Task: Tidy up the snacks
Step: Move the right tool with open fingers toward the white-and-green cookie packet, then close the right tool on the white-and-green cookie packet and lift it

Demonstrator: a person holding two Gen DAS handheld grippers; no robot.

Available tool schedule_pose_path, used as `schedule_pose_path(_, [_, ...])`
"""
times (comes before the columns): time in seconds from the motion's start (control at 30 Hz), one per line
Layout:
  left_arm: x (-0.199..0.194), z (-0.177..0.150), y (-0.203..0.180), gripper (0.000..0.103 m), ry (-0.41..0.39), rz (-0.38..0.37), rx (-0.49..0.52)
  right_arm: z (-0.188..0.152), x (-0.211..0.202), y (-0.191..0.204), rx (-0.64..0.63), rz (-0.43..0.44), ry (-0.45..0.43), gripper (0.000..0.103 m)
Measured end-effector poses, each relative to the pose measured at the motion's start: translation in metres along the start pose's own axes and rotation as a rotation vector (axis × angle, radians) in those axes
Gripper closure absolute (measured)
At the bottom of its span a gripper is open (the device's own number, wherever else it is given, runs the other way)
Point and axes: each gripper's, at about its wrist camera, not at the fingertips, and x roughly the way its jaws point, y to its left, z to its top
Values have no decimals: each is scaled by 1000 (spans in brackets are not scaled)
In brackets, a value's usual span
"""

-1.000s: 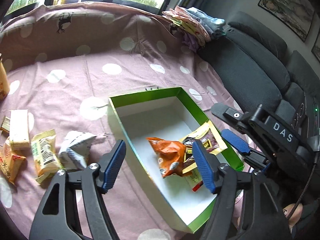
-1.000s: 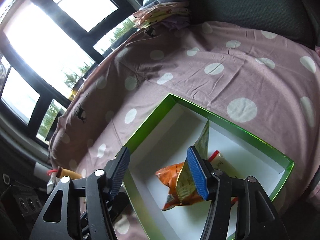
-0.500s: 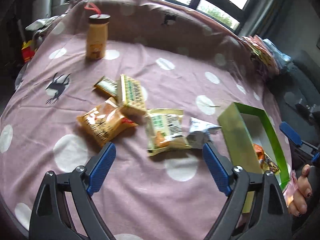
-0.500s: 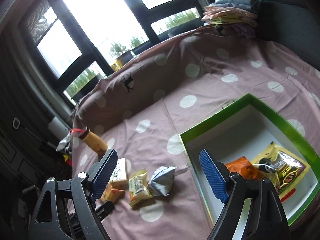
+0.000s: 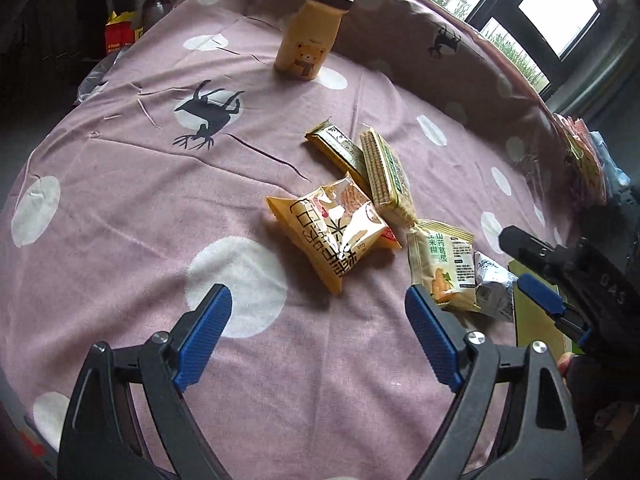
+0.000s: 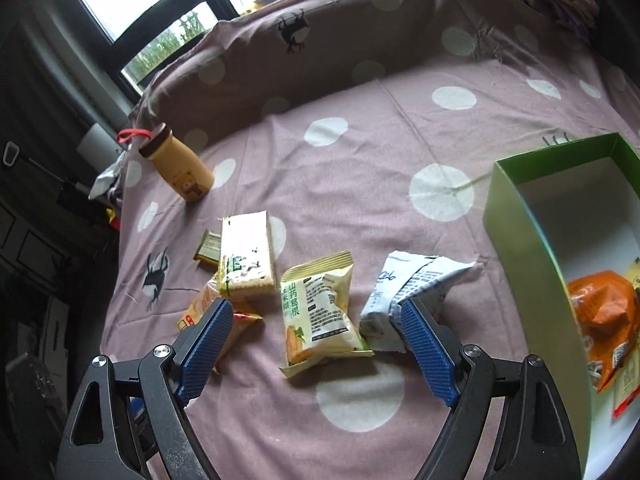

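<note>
Loose snacks lie on the pink dotted cloth: an orange-yellow packet, a wafer pack, a dark green bar, a pale green packet and a white-blue packet. A green box at the right holds an orange bag and another packet. My left gripper is open and empty, just short of the orange-yellow packet. My right gripper is open and empty, over the pale green packet; it also shows in the left wrist view.
A yellow bear bottle stands at the far side of the cloth, also in the right wrist view. The raised cloth-covered edge runs behind. Folded fabrics lie at the far right. Dark clutter sits beyond the left edge.
Both grippers swung left, away from the green box, and now face the loose snacks. The right gripper let a packet go into the box and opened; the left came closer to the orange-yellow packet.
</note>
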Motion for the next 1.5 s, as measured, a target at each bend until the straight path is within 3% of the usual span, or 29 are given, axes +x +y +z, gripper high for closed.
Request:
schedule_pose_path(0.13, [-8, 3, 10, 14, -31, 43, -8, -2, 22, 21, -111, -59, 23, 17])
schedule_pose_path(0.2, [-11, 5, 17, 14, -37, 29, -30, -3, 35, 25, -139, -105, 46, 17])
schedule_pose_path(0.3, [-12, 6, 24, 14, -27, 2, -56, -5, 53, 24, -150, -153, 82, 32])
schedule_pose_path(0.4, [-11, 7, 28, 14, -20, 1, -69, -9, 64, 21, -146, -146, 118, 39])
schedule_pose_path(0.5, [-9, 9, 31, 14, -10, -4, -79, -15, 70, 25, -195, -199, 120, 51])
schedule_pose_path(0.63, [-9, 9, 33, 14, -4, -11, -85, -19, 64, 28, -201, -181, 109, 66])
schedule_pose_path(0.73, [-9, 10, 34, 14, -1, -16, -86, -26, 58, 32, -230, -124, 133, 69])
schedule_pose_path(0.9, [-9, 9, 32, 14, 6, -18, -71, -45, 51, 46, -271, -42, 211, 70])
schedule_pose_path(1.13, [-6, 7, 27, 15, 28, -26, -50, -50, 54, 50, -236, 78, 330, 70])
schedule_pose_path(1.2, [-4, 5, 23, 15, 38, -31, -42, -48, 52, 47, -226, 90, 329, 69])
schedule_pose_path(1.27, [-1, 3, 20, 15, 53, -43, -34, -44, 44, 43, -212, 101, 306, 61])
schedule_pose_path(1.33, [2, 1, 16, 16, 71, -62, -31, -39, 34, 36, -184, 120, 268, 46])
schedule_pose_path(1.5, [10, -7, -2, 31, 111, -99, 28, -28, 25, 15, -72, 204, 235, 45])
